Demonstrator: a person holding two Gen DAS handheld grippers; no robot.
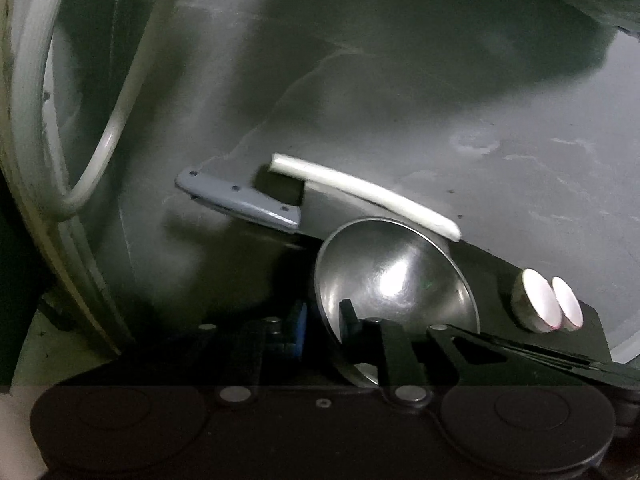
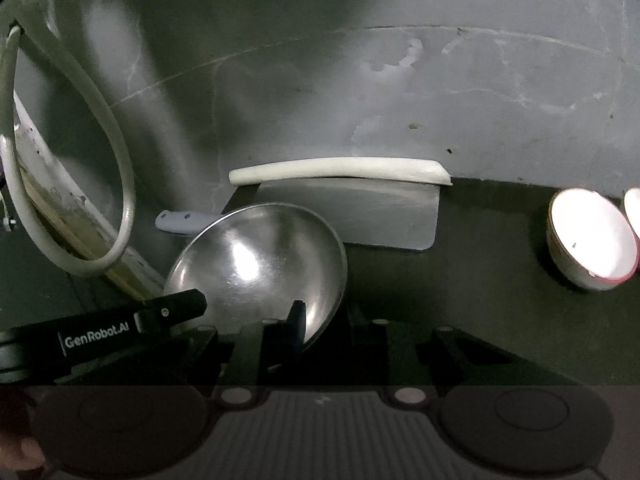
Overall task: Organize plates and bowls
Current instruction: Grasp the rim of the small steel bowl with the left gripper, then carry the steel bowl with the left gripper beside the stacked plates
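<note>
A shiny steel bowl (image 1: pixel 394 276) (image 2: pixel 260 264) is tilted above the dark counter, held at its rim. In the left wrist view my left gripper (image 1: pixel 340 328) grips its lower rim, with one finger (image 1: pixel 348 316) inside the bowl. In the right wrist view my right gripper (image 2: pixel 316 320) grips the bowl's lower right rim, with one finger (image 2: pixel 296 316) inside, and the left gripper (image 2: pixel 176 308) reaches the bowl from the left. Two white bowls with red rims (image 2: pixel 592 236) (image 1: pixel 542 300) lie on their sides at the right.
A cleaver with a grey handle (image 1: pixel 240 196) and a white-edged steel blade (image 2: pixel 352 212) leans against the grey wall behind. A white looped hose (image 2: pixel 100 200) hangs at the left beside a pale wooden strip (image 2: pixel 80 220).
</note>
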